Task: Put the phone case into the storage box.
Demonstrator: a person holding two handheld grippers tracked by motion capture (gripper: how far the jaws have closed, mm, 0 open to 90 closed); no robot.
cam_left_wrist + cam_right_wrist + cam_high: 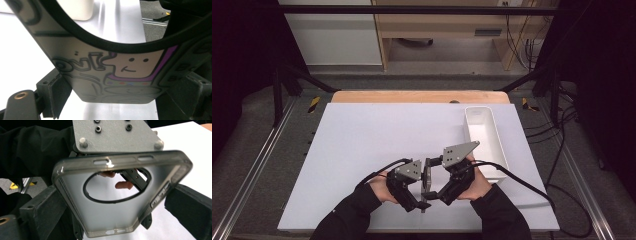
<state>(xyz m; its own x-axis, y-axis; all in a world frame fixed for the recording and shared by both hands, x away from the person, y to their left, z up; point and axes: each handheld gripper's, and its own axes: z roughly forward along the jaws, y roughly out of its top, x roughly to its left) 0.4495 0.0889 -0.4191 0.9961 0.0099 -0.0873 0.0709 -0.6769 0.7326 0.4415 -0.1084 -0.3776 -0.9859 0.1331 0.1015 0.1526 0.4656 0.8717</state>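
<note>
**Tongs on phone case, both sides**

Left tongs (pixel 421 199) and right tongs (pixel 432 192) meet at lower centre of the high view, both clamped on the phone case (pixel 427 176), held on edge above the white surface (pixel 362 140). White bin (pixel 484 137) sits at right, apart.

Smoky grey translucent phone case (pixel 117 217) — cartoon face, purple outline, black doodles on its back, white tray (pixel 484 137), pale table (pixel 362 140).
</note>
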